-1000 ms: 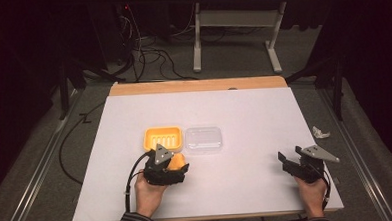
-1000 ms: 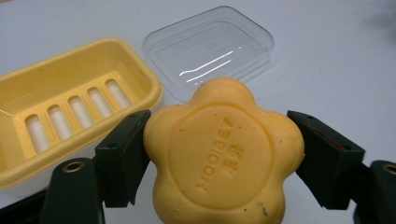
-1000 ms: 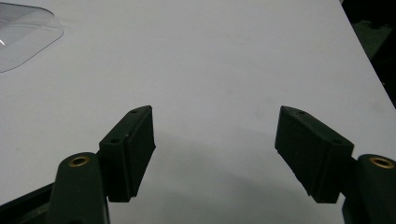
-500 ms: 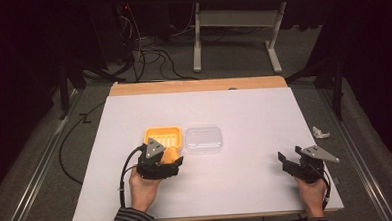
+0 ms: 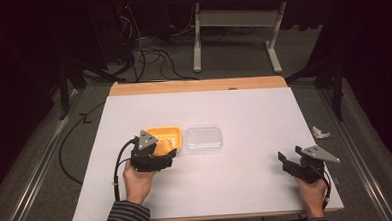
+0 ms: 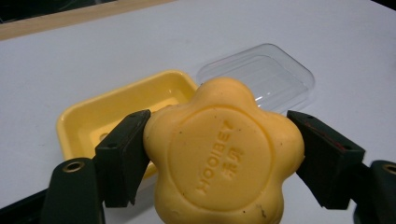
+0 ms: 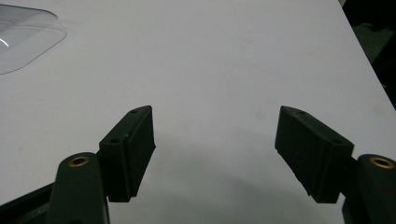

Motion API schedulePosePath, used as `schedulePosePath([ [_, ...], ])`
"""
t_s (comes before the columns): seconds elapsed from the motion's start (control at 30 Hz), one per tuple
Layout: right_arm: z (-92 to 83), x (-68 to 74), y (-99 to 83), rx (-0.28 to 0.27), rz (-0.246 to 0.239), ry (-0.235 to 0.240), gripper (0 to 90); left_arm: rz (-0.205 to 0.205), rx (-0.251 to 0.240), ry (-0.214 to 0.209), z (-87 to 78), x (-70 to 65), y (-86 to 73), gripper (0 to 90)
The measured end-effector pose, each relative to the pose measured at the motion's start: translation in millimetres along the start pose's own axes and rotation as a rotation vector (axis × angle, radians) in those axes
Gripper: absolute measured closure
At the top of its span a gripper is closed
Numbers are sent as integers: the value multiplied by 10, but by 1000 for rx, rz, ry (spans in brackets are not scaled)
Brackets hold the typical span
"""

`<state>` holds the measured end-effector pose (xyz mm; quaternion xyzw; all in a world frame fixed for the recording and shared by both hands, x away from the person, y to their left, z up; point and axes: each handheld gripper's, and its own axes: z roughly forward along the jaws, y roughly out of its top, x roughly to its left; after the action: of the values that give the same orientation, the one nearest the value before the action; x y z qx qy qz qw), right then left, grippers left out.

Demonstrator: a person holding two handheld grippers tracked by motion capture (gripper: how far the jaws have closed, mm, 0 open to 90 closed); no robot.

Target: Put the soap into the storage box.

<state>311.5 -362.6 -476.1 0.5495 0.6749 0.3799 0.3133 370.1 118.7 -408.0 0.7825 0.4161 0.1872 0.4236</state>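
left hand-held gripper (image 6: 219,158) clamped on a yellow flower-shaped soap (image 6: 223,156), one black jaw on each side of it, embossed round face with lettering turned toward the gripper's camera. soap sits just in front of and slightly over the near edge of the yellow soap dish (image 6: 116,107), cannot tell if it touches the dish. in the high view the left hand-held gripper (image 5: 158,153) is at the near side of the yellow soap dish (image 5: 169,133), soap (image 5: 160,147) showing as an orange-yellow blob between the jaws, grey three-cornered plate on top, black cable looping off to the left and back toward the person's striped sleeve (image 5: 128,216). clear plastic lid (image 5: 203,138) lies flat on the white worktop (image 5: 234,109) just beside the dish on its right, close but apart from it, same in the left gripper view where the clear plastic lid (image 6: 261,74) is behind and right of the soap. right hand-held gripper (image 5: 288,162) is well apart from all that, near the right front corner of the worktop, jaws spread wide with nothing between them; in the right gripper view the right hand-held gripper (image 7: 215,149) has bare white worktop (image 7: 210,60) between its jaws and a corner of the clear plastic lid (image 7: 23,39) at top left. small crumpled white scrap (image 5: 320,132) lies at the right edge of the worktop.
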Motion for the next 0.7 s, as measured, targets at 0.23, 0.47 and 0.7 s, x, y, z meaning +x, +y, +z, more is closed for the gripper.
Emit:
schedulePosePath([
  [0.23,1,4,0,-1,-4,2,289,-34,-29,26,7,107,56,258],
  [0.47,1,3,0,1,-2,2,289,-42,-20,41,44,198,98,258],
  [0.7,4,-3,2,2,-3,5,289,-34,6,55,124,247,162,258],
])
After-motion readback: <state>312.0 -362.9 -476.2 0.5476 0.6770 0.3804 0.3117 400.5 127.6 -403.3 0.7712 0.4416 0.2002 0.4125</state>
